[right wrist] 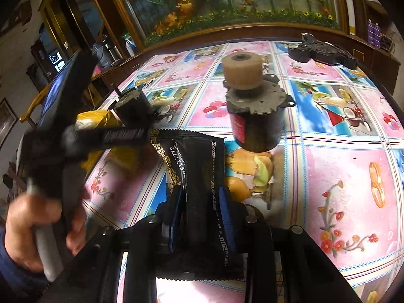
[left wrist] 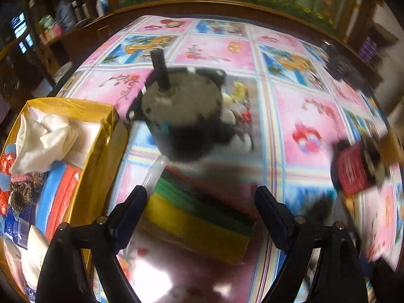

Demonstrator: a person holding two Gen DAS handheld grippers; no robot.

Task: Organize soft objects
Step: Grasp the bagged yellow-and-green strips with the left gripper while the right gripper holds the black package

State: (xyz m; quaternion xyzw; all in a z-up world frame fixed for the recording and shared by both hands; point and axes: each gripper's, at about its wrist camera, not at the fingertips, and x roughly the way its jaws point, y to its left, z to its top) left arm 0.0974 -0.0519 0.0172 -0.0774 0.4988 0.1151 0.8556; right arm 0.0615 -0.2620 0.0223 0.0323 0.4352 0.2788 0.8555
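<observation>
In the left wrist view my left gripper (left wrist: 202, 197) is open, its fingers on either side of a yellow and green sponge stack (left wrist: 199, 217) lying on the flowered tablecloth (left wrist: 303, 126). A yellow box (left wrist: 101, 123) at the left holds white cloth (left wrist: 43, 139), a scrubber and packets. In the right wrist view my right gripper (right wrist: 202, 202) is shut on a black packet (right wrist: 199, 166) with white print, held over the table. The left gripper's body (right wrist: 83, 136) and the hand holding it show blurred at the left.
A grey motor with a shaft (left wrist: 181, 116) stands just beyond the sponges. A motor with a toothed disc and cream roller (right wrist: 255, 106) stands ahead of the right gripper. A black part (right wrist: 323, 53) lies at the far right edge. Shelves line the left wall.
</observation>
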